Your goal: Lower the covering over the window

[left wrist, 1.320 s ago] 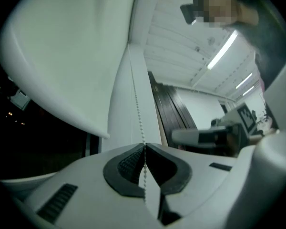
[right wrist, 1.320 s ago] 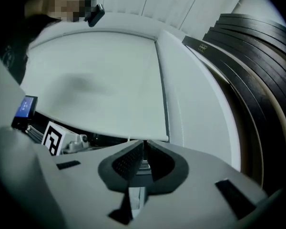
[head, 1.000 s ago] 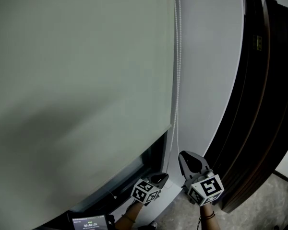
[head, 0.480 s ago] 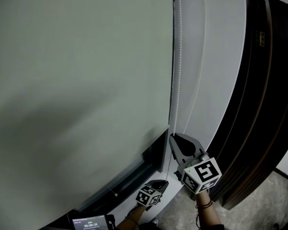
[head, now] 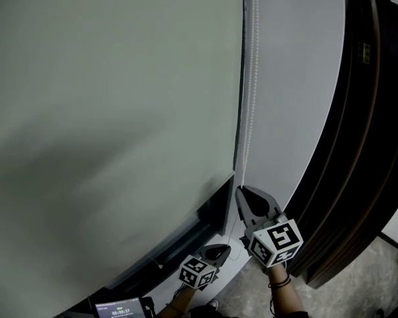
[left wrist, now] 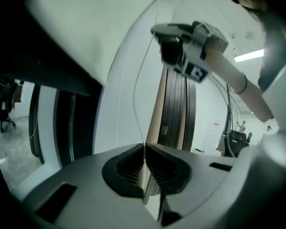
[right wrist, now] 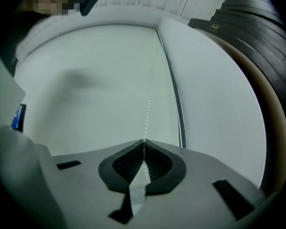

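- fabric of a pale grey-green roller blind (head: 106, 98) fills most of the head view; its lower edge hangs above a dark band of window frame (head: 186, 237).
- a white beaded chain (head: 251, 78) runs down the blind's right edge, beside a plain white wall (head: 298, 98).
- the right gripper (head: 241, 191) is the higher one; its jaws have just closed on the chain, and the beads enter at their tips.
- the left gripper (head: 222, 249) is lower, near the window frame, with its jaws pressed together on a thin lower run of the chain.
- tall dark curved panels (head: 365, 144) stand right of the wall, over a speckled grey floor (head: 365, 283).
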Motion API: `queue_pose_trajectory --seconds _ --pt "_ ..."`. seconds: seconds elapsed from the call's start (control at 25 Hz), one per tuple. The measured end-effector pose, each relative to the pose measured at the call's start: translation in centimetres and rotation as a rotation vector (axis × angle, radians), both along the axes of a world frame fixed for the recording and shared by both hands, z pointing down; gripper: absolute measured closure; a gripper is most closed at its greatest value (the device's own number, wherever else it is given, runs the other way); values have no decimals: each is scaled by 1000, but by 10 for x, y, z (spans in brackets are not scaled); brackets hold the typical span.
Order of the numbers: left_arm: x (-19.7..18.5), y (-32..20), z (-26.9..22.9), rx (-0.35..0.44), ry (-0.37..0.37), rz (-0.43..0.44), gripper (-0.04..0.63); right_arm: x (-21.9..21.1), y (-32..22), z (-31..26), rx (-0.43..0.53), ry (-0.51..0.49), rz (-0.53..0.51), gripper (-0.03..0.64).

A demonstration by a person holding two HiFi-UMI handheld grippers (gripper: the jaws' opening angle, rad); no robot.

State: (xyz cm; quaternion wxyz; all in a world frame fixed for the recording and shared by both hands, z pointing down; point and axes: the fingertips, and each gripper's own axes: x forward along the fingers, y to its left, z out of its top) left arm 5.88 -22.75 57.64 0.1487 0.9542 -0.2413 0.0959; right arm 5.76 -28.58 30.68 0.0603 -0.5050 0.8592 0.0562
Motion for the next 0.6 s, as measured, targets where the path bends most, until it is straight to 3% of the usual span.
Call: queue_pose_trajectory --seconds 0.28,0.6 --pt "-19 -15 -125 232 227 -84 588 -5 0 129 -284 37 11 604" --pt "-14 -20 -232 505 250 -48 588 -6 10 230 -454 85 34 604"
